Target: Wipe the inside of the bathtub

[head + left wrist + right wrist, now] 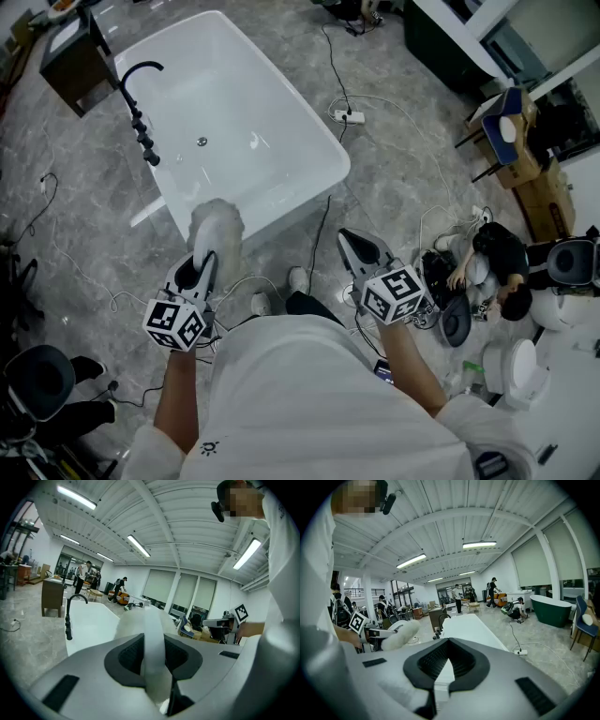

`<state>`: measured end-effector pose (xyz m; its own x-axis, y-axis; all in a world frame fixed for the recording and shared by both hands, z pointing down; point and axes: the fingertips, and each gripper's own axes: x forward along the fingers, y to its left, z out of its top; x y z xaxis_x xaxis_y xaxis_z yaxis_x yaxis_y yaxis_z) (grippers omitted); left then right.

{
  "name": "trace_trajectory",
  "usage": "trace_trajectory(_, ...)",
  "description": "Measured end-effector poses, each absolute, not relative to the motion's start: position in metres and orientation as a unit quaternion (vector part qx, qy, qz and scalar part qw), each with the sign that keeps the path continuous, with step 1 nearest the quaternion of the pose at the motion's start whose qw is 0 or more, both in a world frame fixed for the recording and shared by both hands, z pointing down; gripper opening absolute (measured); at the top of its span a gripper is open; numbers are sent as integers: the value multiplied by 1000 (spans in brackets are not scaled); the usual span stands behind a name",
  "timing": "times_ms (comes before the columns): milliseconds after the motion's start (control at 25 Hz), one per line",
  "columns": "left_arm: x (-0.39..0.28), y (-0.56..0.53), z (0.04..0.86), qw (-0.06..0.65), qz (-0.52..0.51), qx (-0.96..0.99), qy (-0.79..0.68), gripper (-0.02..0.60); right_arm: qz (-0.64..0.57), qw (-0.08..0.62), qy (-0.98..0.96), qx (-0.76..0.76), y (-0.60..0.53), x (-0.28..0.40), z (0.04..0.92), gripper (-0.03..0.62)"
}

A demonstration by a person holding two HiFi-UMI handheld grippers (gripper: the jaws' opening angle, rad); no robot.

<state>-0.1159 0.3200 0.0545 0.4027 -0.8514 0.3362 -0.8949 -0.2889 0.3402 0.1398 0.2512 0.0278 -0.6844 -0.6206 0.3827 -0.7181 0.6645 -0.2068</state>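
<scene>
We count two tubs: one white bathtub (234,103) and one dark green tub (551,607). We also count one black faucet (142,131), one fluffy white duster (217,230), one brown cabinet (77,66), one power strip (349,116) and one blue chair (502,127). There are two grippers, the left gripper (204,265) and the right gripper (361,246), and one crouching person (492,262).

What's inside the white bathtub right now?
Only a small round drain shows on the bathtub floor; no water visible. The fluffy duster in the left tool hides part of its near edge.
</scene>
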Motion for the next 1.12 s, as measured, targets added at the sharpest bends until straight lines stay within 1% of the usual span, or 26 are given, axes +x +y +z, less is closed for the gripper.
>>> trace_trajectory(440, -126, 334, 66, 253, 38, 805, -536, 97, 174, 135, -898, 381, 271, 132, 28, 18)
trace_trajectory(840, -128, 330, 56, 231, 34, 820, -522, 97, 175, 126, -892, 398, 286, 129, 27, 18)
trace_trajectory(1120, -122, 327, 53, 230, 25, 832, -505, 97, 183, 126, -884, 412, 292, 132, 31, 18)
